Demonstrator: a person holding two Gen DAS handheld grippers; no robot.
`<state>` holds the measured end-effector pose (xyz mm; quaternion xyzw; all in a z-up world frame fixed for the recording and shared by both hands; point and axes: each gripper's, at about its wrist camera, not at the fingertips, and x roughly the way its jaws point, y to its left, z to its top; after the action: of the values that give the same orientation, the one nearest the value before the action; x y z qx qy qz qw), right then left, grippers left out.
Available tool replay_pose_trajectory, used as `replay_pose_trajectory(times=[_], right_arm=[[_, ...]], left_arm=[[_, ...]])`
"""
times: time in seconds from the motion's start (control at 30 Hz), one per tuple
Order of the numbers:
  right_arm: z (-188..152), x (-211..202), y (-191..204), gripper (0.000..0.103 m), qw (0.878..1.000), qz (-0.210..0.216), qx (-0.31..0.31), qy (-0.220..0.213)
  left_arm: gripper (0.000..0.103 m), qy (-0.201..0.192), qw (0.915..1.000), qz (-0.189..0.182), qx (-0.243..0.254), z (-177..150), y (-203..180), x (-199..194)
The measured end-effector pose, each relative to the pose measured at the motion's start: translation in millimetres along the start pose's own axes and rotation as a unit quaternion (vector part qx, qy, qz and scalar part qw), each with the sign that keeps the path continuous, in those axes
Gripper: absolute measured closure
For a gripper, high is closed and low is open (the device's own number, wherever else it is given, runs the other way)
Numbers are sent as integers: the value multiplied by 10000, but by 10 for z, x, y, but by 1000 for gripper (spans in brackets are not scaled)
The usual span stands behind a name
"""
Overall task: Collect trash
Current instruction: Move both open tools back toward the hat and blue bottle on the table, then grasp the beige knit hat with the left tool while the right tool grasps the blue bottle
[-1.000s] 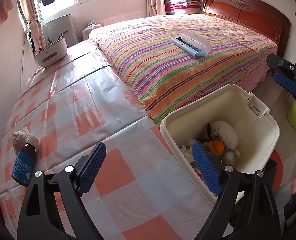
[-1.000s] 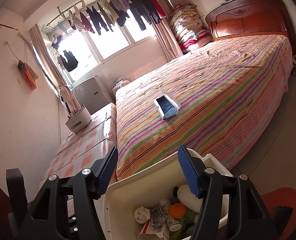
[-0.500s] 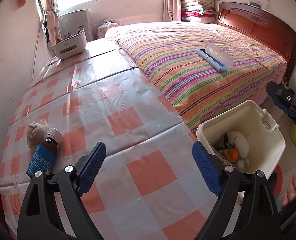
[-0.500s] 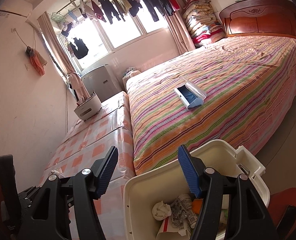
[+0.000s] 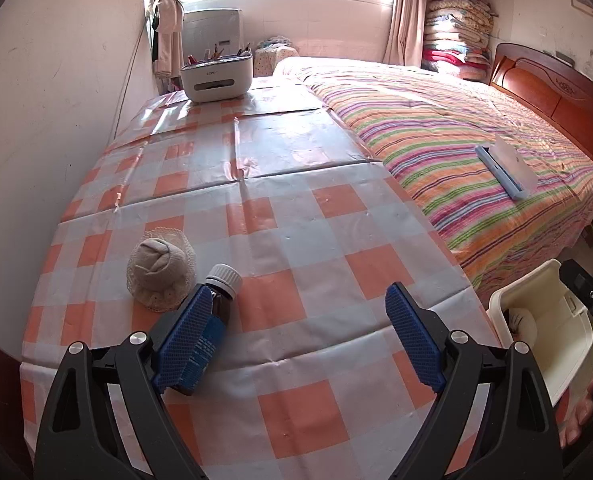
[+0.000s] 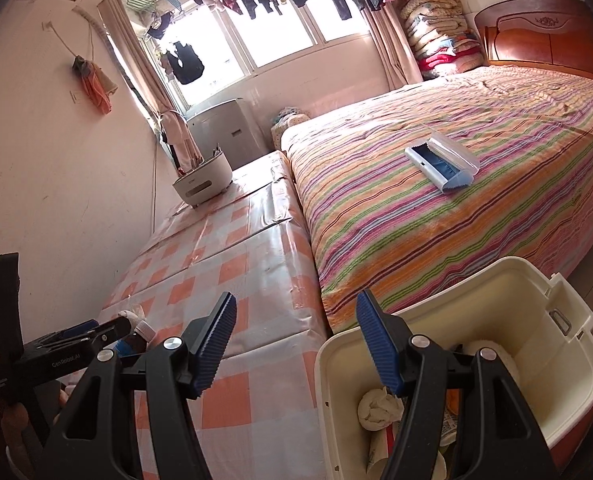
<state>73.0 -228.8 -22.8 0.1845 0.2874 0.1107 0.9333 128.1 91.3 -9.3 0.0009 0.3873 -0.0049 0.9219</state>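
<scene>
A brown bottle [image 5: 212, 320] with a blue label and white cap lies on the checked tablecloth [image 5: 316, 240], partly behind my left finger. A balled beige lace sock [image 5: 160, 270] sits just left of it. My left gripper [image 5: 296, 336] is open and empty above the table's near end. A cream bin [image 6: 496, 320] beside the table holds several pieces of trash; it also shows in the left wrist view [image 5: 536, 320]. My right gripper [image 6: 294, 344] is open and empty over the bin's left rim. The bottle cap [image 6: 144, 330] peeks out behind my left gripper.
A white desk organiser [image 5: 216, 78] stands at the table's far end. A striped bed [image 5: 456, 140] runs along the right of the table, with a blue and white case [image 5: 508, 170] on it. The wall is on the left.
My left gripper has swung left, away from the bin and toward the bottle and sock, which are now close by its left finger. My right gripper has shifted left along the bin.
</scene>
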Motion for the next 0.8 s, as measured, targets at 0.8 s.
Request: replay_pose_trajectory(times=[0.8], right_arm=[[-443,1032,1860,30,9716,1171,-793,1899]], left_arm=[[16,890,9885,183,-1208,362,1358,813]])
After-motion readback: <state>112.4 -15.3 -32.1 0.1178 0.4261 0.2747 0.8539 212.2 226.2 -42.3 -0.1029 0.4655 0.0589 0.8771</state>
